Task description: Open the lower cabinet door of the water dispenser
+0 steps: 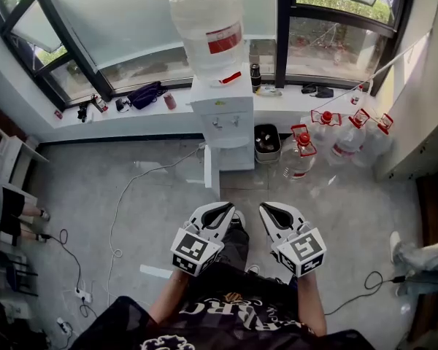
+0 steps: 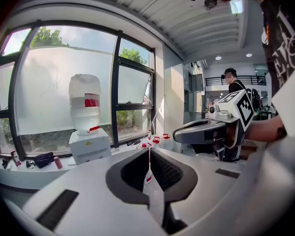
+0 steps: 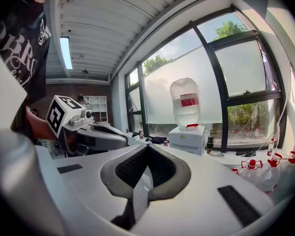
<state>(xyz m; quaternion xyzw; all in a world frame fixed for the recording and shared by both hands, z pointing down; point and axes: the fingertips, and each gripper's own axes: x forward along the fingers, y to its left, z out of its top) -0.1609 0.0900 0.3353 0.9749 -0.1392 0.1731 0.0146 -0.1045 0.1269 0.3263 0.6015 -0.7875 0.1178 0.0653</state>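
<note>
The left gripper (image 1: 227, 209) and right gripper (image 1: 267, 209) hover side by side, well apart from the dispenser (image 1: 220, 111). Its lower door (image 1: 212, 170) stands swung open. Both pairs of fingers (image 2: 173, 171) are closed together, holding nothing.

The left gripper (image 1: 228, 208) and right gripper (image 1: 268, 208) are held side by side, close but apart, pointing forward and slightly down. Each has its jaws together with nothing between them. The bare left forearm (image 1: 168, 301) and right forearm (image 1: 312, 301) run back to the torso.
</note>
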